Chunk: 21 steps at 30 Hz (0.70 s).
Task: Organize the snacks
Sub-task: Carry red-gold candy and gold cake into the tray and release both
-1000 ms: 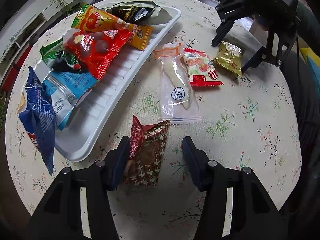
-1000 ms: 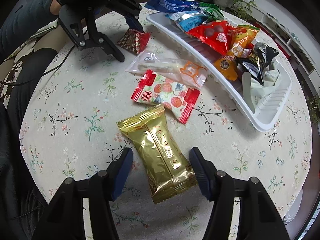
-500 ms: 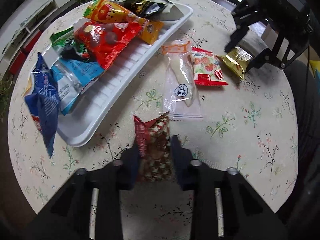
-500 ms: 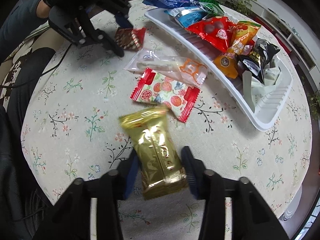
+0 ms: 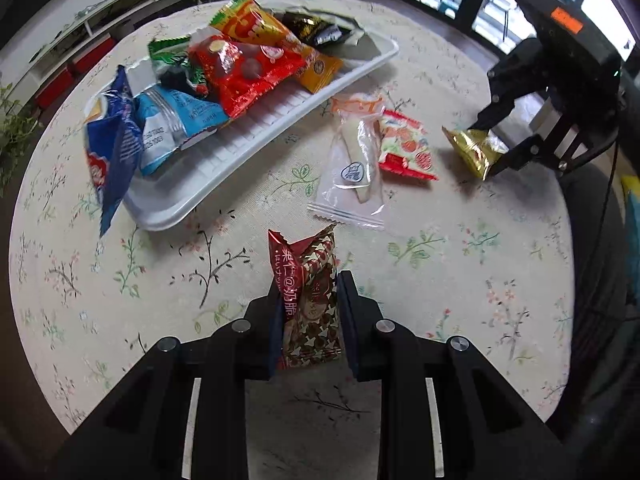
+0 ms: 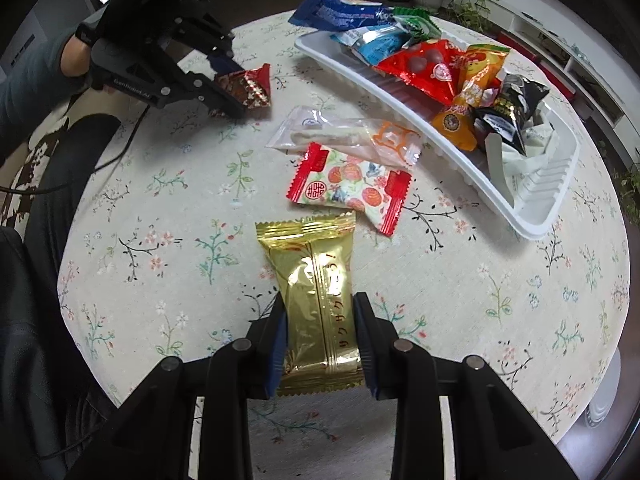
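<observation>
the left gripper (image 5: pixel 307 300) has its jaws clamped on the red and gold patterned snack packet (image 5: pixel 308 296), which stands up between the two pads, and its top corner is bent to one side. in the right wrist view the same packet looks lifted off the cloth, but this i cannot say for sure. the right gripper (image 6: pixel 320 328) has just been closing, and its jaws are now pressed on both long sides of the gold snack packet (image 6: pixel 316 300), which lies flat between them, its far end toward the middle of the tabletop.

the round tabletop (image 5: pixel 460 260) has a pale cloth with a flower pattern. a long white tray (image 5: pixel 256 136) lies along the far side of it, close to the edge, and it carries a heap of packets: a dark blue packet (image 5: pixel 114 148) that hangs over one end of the tray, a light blue one (image 5: pixel 176 120), a green one (image 5: pixel 172 56), a big red bag (image 5: pixel 248 72), an orange and yellow bag (image 5: pixel 264 32) and a black one (image 5: pixel 316 30) toward the other end.

near the middle of the tabletop, just beside the long rim of the tray, lies a clear wrapper with a white bar inside (image 5: pixel 354 168). a white packet with red ends and fruit print (image 5: pixel 406 148) is touching it on the side of the right gripper.
</observation>
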### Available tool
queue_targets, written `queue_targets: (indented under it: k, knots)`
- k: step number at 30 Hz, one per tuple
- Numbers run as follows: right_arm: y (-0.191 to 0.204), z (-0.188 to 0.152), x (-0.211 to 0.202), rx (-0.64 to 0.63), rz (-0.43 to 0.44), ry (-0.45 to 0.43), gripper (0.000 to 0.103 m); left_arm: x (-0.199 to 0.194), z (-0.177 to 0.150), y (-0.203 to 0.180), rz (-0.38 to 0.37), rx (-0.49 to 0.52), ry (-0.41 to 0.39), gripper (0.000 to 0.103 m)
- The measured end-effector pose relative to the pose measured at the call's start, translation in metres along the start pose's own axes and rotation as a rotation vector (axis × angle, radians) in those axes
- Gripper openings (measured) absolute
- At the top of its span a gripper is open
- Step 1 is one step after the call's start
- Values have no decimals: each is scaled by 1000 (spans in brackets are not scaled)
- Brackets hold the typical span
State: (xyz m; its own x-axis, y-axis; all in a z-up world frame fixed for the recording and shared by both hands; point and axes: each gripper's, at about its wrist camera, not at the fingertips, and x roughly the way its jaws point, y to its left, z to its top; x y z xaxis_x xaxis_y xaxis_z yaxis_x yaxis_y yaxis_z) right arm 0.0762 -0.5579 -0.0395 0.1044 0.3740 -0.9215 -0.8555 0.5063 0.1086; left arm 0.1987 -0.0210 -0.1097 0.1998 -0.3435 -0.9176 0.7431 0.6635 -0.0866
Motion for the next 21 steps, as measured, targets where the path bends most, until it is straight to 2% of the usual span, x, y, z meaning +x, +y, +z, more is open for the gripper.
queue_targets:
  k: [3, 9, 12, 16, 21]
  knots:
    - [-1, -8, -12, 50, 10, -64, 34, -18, -9, 1, -31, -66, -70, 23]
    - [-1, -7, -49, 179, 8, -233, 34, -68, -8, 7, -85, -240, -267, 23]
    - [-6, 10, -76, 242, -13, -323, 34, -87, 9, 17, -61, -309, -335, 23]
    - [-35, 37, -106, 415, -18, -424, 34, -96, 49, 37, -66, -394, -406, 23]
    - [-67, 79, -115, 517, -72, -438, 34, -104, 102, 68, -51, -456, -439, 23]
